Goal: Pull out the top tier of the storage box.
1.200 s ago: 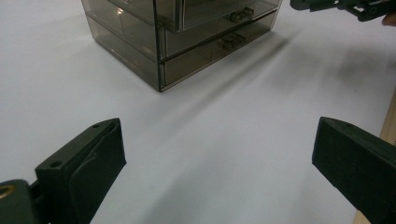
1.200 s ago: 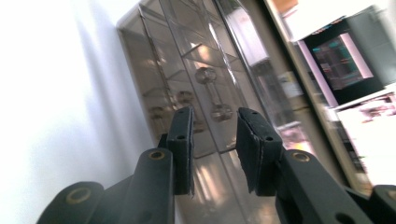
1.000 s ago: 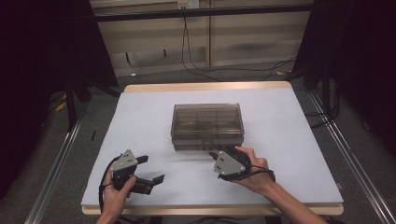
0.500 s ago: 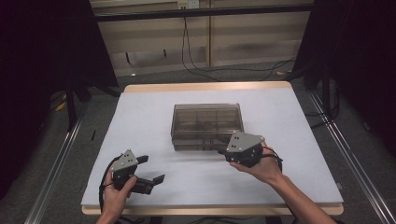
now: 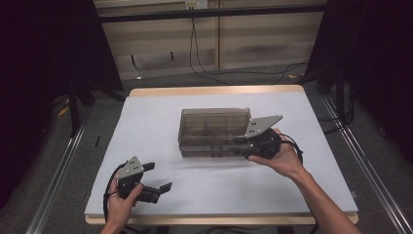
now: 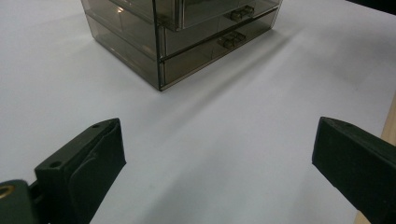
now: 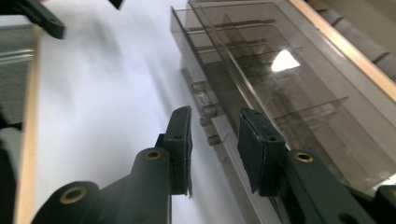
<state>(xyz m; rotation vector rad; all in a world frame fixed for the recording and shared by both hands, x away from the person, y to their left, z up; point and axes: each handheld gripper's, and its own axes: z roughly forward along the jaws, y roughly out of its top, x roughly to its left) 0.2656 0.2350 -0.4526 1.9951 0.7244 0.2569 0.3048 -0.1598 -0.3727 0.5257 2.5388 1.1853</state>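
Right hand-held gripper (image 5: 238, 150) turned sideways at smoky drawer box (image 5: 214, 127) front, jaws part-open, just opening, small drawer handle (image 7: 207, 111) lined up between, ungripped. Left hand-held gripper (image 5: 159, 176) parked released on surface (image 5: 292, 185), kept clear.

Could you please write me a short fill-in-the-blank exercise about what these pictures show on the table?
1. The smoky see-through drawer box stands on a table covered in ____.
2. The gripper at the front of the drawer box is the ____ gripper.
3. The left gripper is held away from the box with its jaws wide ____.
4. In the right gripper view, the small drawer handles lie ahead of the jaws, and the gap between them holds ____.

Missing words: white; right; open; nothing
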